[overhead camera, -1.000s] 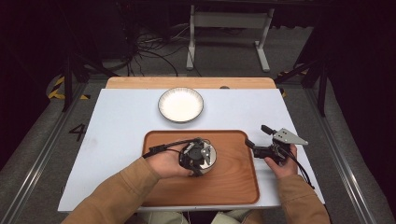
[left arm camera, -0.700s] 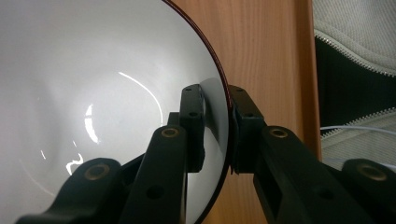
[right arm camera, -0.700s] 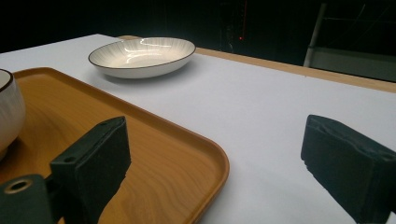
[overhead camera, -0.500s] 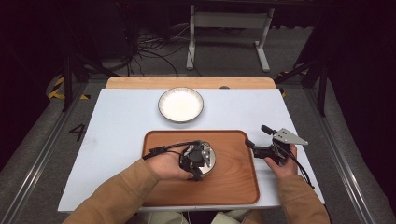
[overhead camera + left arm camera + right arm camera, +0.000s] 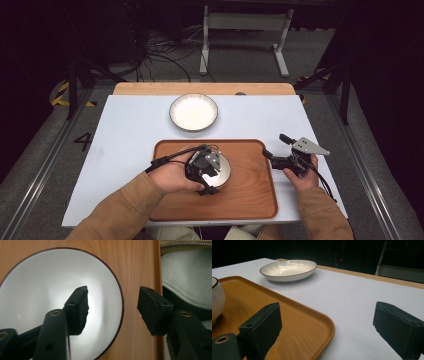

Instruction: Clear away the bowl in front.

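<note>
A small white bowl (image 5: 223, 169) with a dark rim stands on a wooden tray (image 5: 250, 195) at the near middle of the table. My left gripper (image 5: 206, 175) points down over it. In the left gripper view my left gripper (image 5: 112, 293) is open and straddles the bowl (image 5: 37, 290). One jaw is inside the bowl and the other is over the tray (image 5: 140, 265). My right gripper (image 5: 276, 145) is open at the tray's far right corner. In the right gripper view my right gripper (image 5: 328, 307) has one jaw over the tray (image 5: 294, 315) and one over the table. Neither gripper holds anything.
A white ribbed plate (image 5: 193, 112) sits on the white tabletop (image 5: 125, 130) behind the tray, also seen as the plate (image 5: 288, 268) beyond the right jaws. A person's pale zipped clothing (image 5: 185, 272) lies past the tray's near edge. Dark floor and cables surround the table.
</note>
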Demonstrator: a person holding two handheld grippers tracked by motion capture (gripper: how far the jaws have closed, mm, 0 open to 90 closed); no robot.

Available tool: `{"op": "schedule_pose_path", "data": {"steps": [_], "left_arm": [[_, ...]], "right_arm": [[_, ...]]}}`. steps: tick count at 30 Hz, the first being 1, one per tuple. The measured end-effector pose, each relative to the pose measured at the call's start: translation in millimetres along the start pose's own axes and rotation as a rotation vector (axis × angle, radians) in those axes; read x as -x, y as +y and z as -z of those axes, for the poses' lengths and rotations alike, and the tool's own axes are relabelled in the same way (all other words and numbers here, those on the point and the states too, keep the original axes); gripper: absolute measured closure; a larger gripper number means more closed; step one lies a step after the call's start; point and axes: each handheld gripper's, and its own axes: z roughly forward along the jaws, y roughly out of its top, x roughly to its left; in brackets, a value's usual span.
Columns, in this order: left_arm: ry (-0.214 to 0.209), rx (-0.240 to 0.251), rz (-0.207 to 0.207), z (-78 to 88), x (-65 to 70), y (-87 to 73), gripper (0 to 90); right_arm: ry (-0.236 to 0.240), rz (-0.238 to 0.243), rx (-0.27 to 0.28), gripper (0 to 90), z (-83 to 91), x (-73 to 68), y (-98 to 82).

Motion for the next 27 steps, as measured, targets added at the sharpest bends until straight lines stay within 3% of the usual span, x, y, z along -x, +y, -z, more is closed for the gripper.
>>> {"op": "schedule_pose_path", "data": {"steps": [8, 13, 18, 27], "left_arm": [[0.046, 0.067, 0.039, 15.4, 3.7, -7.2, 31.8], [0.097, 0.125, 0.067, 26.9, 5.4, -14.6, 25.8], [0.134, 0.199, 0.121, 40.6, 6.1, -27.3, 22.9], [0.203, 0.294, 0.181, 56.1, 4.1, -51.2, 14.6]], "right_arm": [[0.001, 0.001, -0.001, 8.8, -0.3, 0.0, 0.1], [0.003, 0.002, -0.002, 8.8, -0.4, 0.3, 0.2], [0.004, 0.004, -0.003, 8.8, -0.4, 0.3, 0.2], [0.005, 0.002, -0.002, 8.8, -0.3, 0.2, 0.1]]}}
